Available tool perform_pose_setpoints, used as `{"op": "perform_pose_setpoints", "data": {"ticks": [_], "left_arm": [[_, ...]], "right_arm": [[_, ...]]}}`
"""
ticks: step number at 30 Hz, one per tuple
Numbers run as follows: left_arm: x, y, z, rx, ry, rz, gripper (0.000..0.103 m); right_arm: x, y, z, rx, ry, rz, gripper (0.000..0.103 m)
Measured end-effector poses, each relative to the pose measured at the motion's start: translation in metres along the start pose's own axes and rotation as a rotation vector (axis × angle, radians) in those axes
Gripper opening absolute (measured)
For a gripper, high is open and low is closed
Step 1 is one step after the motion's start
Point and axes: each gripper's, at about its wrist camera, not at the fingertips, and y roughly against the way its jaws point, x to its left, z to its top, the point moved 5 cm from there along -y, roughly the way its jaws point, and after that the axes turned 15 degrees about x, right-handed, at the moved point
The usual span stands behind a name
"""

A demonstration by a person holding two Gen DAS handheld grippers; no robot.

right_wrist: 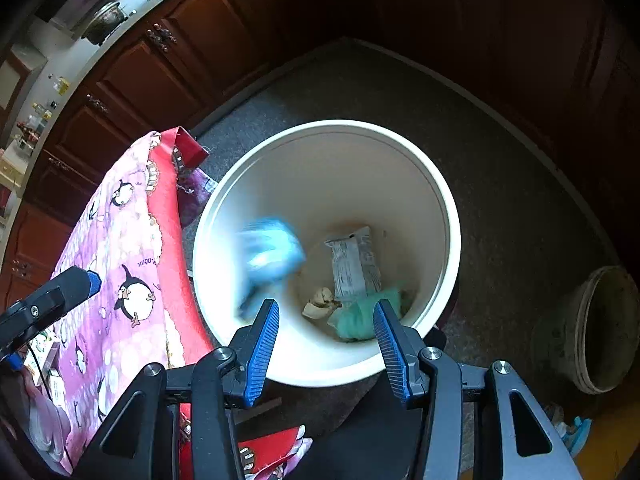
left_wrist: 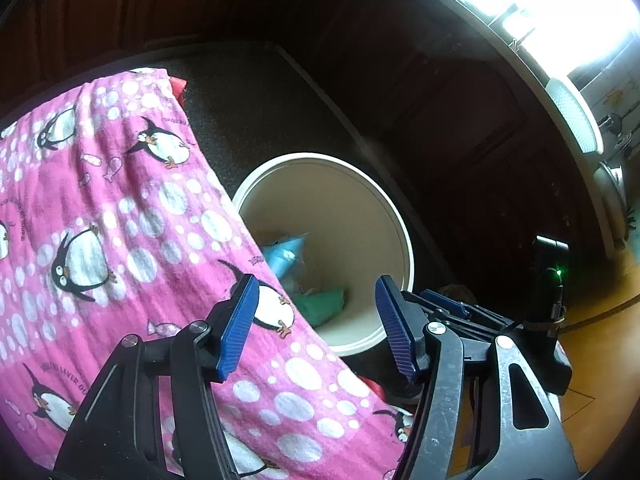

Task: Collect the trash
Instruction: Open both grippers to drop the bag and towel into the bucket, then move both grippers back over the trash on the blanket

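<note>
Both the left gripper and the right gripper have black linkage arms, silver round screw heads at the pivots, and ribbed blue pads lining the fingers.
</note>
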Motion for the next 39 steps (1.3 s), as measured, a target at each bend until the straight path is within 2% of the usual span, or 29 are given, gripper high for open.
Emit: {"op": "perform_pose_setpoints", "data": {"ticks": [8, 22, 32, 39], "left_arm": [[0.016, 0.013, -0.019, -0.021, -0.022, 0.045, 0.059], [0.041, 0.048, -0.053, -0.080, -0.021, 0.129, 0.059], [0.068, 0.083, -0.087, -0.124, 0.017, 0.188, 0.059], [0.096, 0.111, -0.117, -0.144, 0.092, 0.219, 0.059]], "right_arm": [[0.005, 0.001, -0.001, 0.001, 0.018, -0.002, 0.047], [0.036, 0.019, -0.014, -0.026, 0.088, 0.016, 0.048], [0.093, 0.037, -0.025, -0.057, 0.198, 0.041, 0.054], [0.146, 0.029, -0.038, -0.032, 0.288, 0.083, 0.054]]}}
